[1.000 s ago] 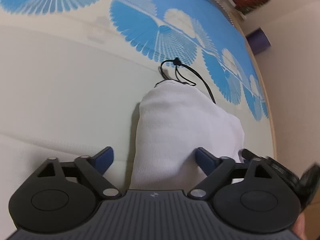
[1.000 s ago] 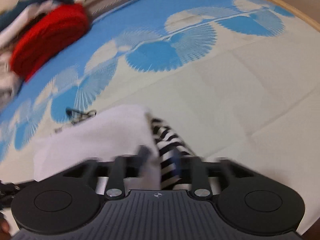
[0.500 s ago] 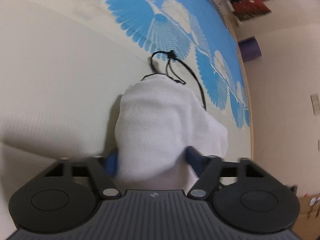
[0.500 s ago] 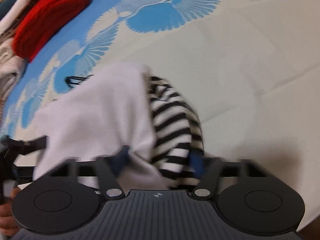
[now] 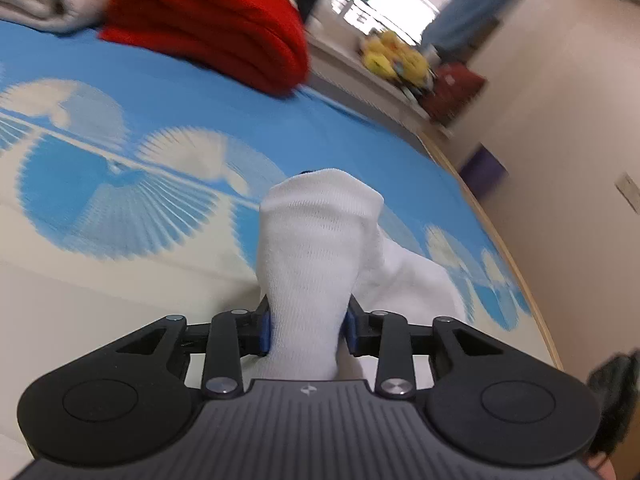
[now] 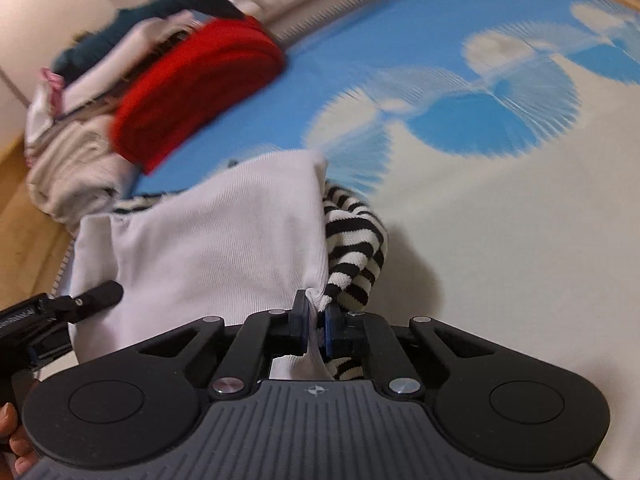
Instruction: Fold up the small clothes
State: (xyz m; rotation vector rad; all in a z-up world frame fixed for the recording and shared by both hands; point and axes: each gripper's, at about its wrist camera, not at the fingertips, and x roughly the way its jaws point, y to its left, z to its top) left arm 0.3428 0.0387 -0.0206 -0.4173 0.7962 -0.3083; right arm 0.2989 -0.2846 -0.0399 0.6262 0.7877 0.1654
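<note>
- gripping is done on both sides: the left gripper (image 5: 307,326) has just been closing and its pads now press the bunched near end of the white sock (image 5: 316,248)
- the right gripper (image 6: 316,322) has just been closing too; its jaws stand nearly together, pinching a thin edge of white cloth, with the striped sock (image 6: 354,248) right beside the pinch and a bit of it under the jaws. whether stripes are caught too, i cannot tell
- the sock pair sits at the near part of the bed sheet (image 6: 500,220), its near ends in the two grippers; from the left view the white sock stands up like a hump above the sheet
- in the right view the left gripper (image 6: 76,304) shows at the far left edge of the white cloth, so the two grips are at opposite sides of the same end
- a red knit (image 5: 208,20) and other folded clothes lie well apart at the far side
- step, as i judge it: start of the fold, near end grasped
- next move calls for carrying both grips together, level with each other, over toward the far end, then laying the cloth down flat before letting go
- risk: uneven grips could twist the layers or drop the striped one
</note>
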